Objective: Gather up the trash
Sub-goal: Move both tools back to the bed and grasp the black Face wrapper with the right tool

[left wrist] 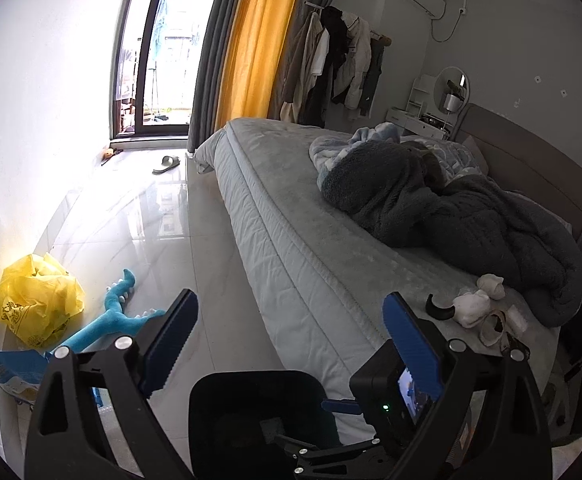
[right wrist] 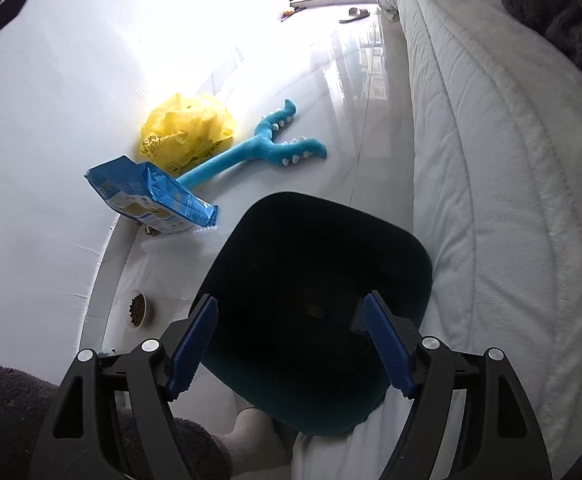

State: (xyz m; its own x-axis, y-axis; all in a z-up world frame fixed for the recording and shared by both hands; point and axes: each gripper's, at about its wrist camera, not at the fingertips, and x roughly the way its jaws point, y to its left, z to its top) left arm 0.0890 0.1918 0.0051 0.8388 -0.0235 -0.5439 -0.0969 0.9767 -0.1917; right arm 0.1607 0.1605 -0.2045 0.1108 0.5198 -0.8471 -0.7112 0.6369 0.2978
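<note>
Now over the bin — both grippers empty
Right gripper [right wrist: 291,346] gapes above dark bin [right wrist: 315,280]; left gripper [left wrist: 291,344] open; yellow bag [right wrist: 189,132] lies ahead-left.

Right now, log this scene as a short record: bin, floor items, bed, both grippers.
bin: dark bin, open top, on the floor beside the bed
floor items: yellow plastic bag against the wall; blue packet standing beside it; blue plush toy lying flat; small bowl of pellets
bed top: grey blanket, white socks
left gripper: open, nothing between the fingers
right gripper: open above the bin, holding nothing
</note>
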